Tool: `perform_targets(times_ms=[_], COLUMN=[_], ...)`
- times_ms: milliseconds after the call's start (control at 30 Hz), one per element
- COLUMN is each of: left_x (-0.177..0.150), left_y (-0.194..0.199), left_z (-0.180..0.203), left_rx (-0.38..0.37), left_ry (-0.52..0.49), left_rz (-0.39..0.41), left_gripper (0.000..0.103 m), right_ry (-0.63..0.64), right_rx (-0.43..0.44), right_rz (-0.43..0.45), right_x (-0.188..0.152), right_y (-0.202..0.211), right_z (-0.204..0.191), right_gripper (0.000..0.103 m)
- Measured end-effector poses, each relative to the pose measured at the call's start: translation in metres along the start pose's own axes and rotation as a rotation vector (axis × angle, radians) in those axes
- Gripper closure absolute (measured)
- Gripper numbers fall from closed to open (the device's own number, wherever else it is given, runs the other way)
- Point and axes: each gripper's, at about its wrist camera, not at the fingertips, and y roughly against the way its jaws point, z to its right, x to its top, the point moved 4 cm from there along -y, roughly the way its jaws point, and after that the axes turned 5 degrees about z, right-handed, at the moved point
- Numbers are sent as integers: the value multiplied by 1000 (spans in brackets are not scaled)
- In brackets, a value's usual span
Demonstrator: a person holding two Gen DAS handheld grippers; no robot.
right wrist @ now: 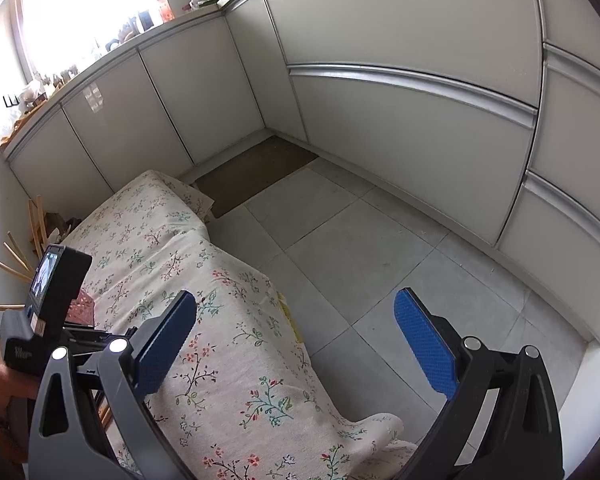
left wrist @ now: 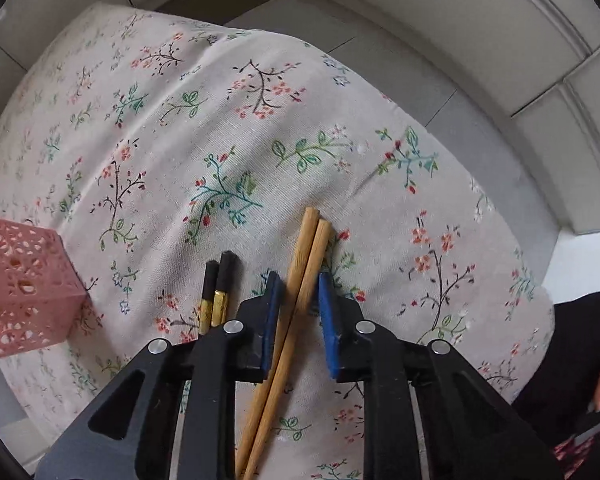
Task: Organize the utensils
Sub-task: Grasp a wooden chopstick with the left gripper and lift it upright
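The left gripper [left wrist: 300, 312] straddles a pair of wooden chopsticks [left wrist: 300, 280] lying on the flowered cloth [left wrist: 220, 120] that covers the bench; its jaws stand a little apart, one blue pad on each side of the pair, and a gap shows at the right pad, so they look released rather than clenched, though whether the left pad touches the wood I cannot tell. The straddle seems placed for a pinch across both sticks at once, near their thick ends, which would lift them as one.

The chopsticks lie side by side and touching; their long axis runs along the gripper's own line, slightly tilted, the blunt ends pointing forward and a little right, the rest running back under the gripper and out of sight. Just to their left lies a black pair [left wrist: 218, 292] with gold bands, roughly parallel, its ends also pointing forward. A pink perforated holder [left wrist: 20, 288] stands at the left, well apart; it is probably where the sticks belong.

The right gripper [right wrist: 296, 344] hangs off to the side, partly over the floor [right wrist: 360, 240]; its jaws are wide apart and grasp nothing, likely waiting its turn.
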Motion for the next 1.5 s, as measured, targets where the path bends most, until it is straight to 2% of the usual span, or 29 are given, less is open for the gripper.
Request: perform_targets(times_ms=[100,200,300,367,467,533,633,700,833,867,933,1000,1200,1267,1333,1400,1500], left_x=[-16,-43,-79,-100,-124,-143,-155,-157,-151,-149,-146,-146,-139,-139,-146,-151,-155], left_y=[8,21,55,75,101,105,99,84,53,54,54,54,61,61,57,57,59], left_z=[4,-4,-15,-25,-35,-57,-61,-51,-31,-31,-35,-40,-27,-31,-43,-49,-52], left_rx=[5,27,-2,-28,-27,-92,-113,-117,-173,-177,-242,-281,-205,-276,-341,-355,-366], left_ry=[67,163,257,306,368,428,468,456,455,456,493,534,488,514,582,621,624], left_rz=[51,156,307,358,420,440,415,358,270,281,263,259,255,261,263,260,243], left_gripper=[85,89,89,89,89,89,89,89,87,85,79,78,78,78,78,78,78], right_ry=[13,68,112,138,156,151,187,200,187,188,196,199,163,158,163,175,179], right_rx=[12,31,37,48,75,114,128,115,92,86,79,75,76,79,78,74,82], right_rz=[-46,-135,-210,-263,-320,-345,-335,-325,-354,-355,-349,-345,-342,-338,-318,-293,-297], right_x=[-6,-16,-24,-33,-45,-55,-69,-76,-78,-78,-78,-77,-70,-68,-66,-64,-65], right_y=[-6,-19,-34,-45,-59,-58,-52,-51,-57,-57,-57,-57,-60,-59,-57,-56,-56], right_z=[-7,-28,-56,-77,-115,-129,-146,-148,-140,-137,-131,-126,-109,-106,-104,-103,-103], right_gripper=[7,7,7,7,7,7,7,7,7,7,7,7,7,7,7,7,7])
